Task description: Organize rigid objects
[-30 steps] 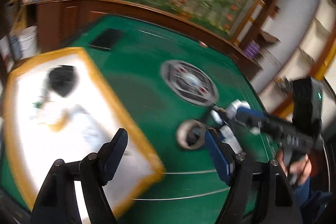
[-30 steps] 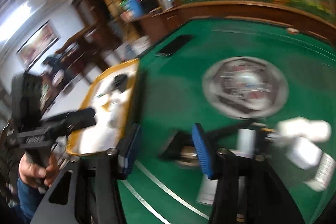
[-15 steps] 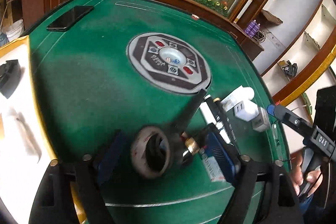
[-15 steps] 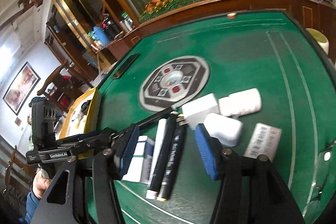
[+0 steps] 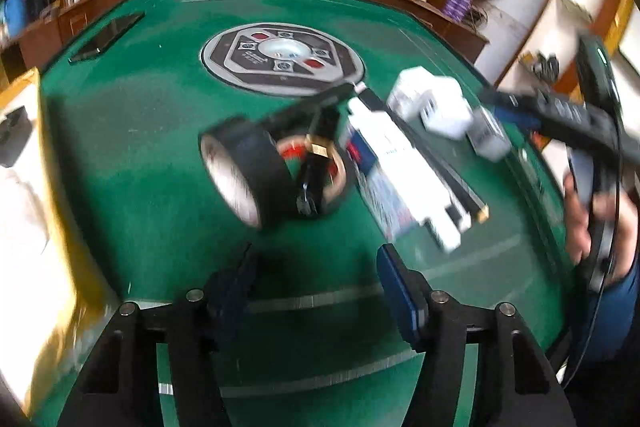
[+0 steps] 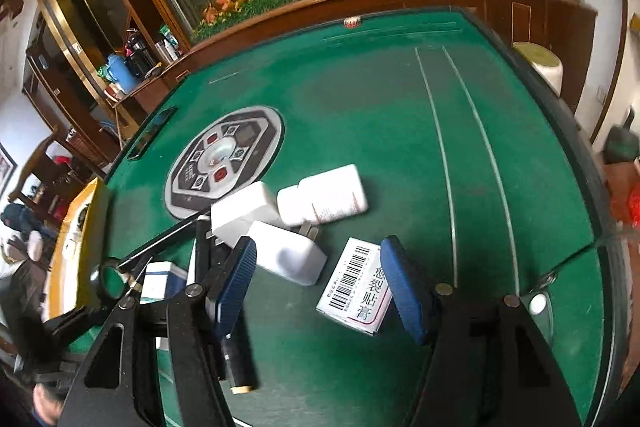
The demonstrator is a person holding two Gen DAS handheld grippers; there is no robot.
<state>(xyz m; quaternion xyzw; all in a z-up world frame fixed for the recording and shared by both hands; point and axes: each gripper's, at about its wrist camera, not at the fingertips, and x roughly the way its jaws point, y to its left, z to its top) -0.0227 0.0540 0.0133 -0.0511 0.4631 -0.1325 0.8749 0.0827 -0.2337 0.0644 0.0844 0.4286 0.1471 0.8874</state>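
While its jaws are closing on nothing, the left gripper [image 5: 316,279] is held short of the tape roll [image 5: 244,175] on the green table [image 5: 132,131]; the right gripper [image 6: 320,283], opening and unladen, is poised above the barcoded box [image 6: 358,293] beside the white charger [image 6: 288,257].

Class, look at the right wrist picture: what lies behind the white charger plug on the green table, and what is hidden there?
Behind the white charger plug lie a white box and a white bottle on its side. The plug covers the box's near lower edge.

Two white chargers [image 6: 244,213], one bottle [image 6: 328,197], one barcoded box [image 6: 358,285].
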